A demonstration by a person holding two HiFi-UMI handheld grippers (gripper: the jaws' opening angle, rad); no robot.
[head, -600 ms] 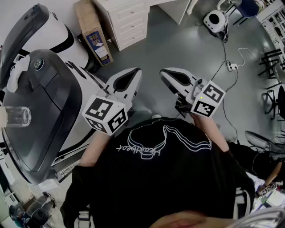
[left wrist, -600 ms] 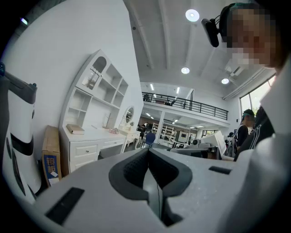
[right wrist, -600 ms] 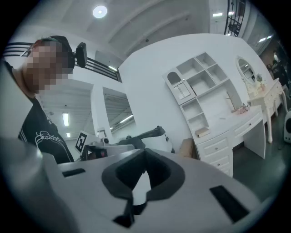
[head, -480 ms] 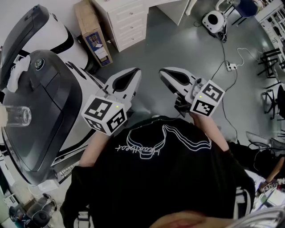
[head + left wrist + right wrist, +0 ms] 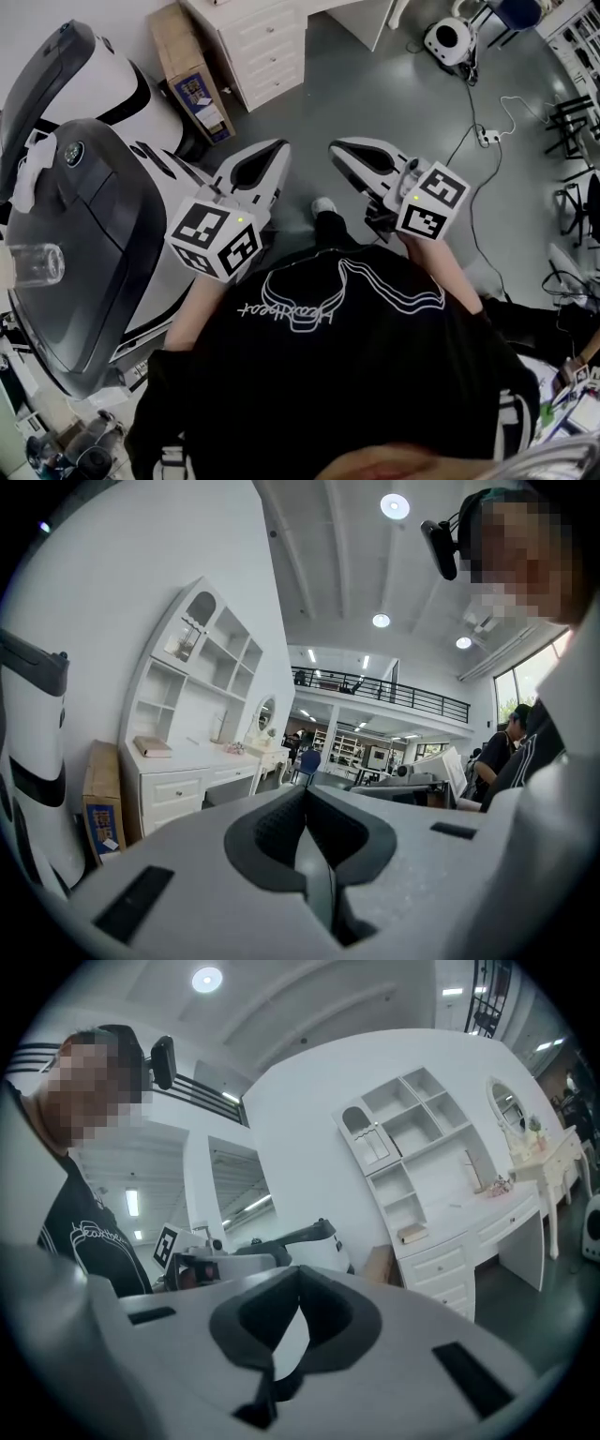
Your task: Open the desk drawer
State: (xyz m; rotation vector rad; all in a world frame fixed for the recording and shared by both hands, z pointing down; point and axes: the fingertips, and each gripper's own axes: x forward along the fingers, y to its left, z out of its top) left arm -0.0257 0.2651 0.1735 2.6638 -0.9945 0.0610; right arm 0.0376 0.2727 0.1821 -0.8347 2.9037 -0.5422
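Observation:
The white desk with its stack of drawers stands against the far wall, well ahead of both grippers. In the left gripper view the drawer fronts are shut, and the desk shows again in the right gripper view. My left gripper is held out from the chest, its jaws closed together on nothing. Beside it, my right gripper is also shut and empty. Both point roughly level toward the desk side of the room.
A large black-and-white machine fills the left side. A cardboard box leans beside the desk. A round white device and a cable with a power strip lie on the grey floor at right. A shoe shows below the grippers.
A shoe has come into view on the floor under the grippers, and the whole scene has shifted slightly. Both grippers keep side by side and stay shut.

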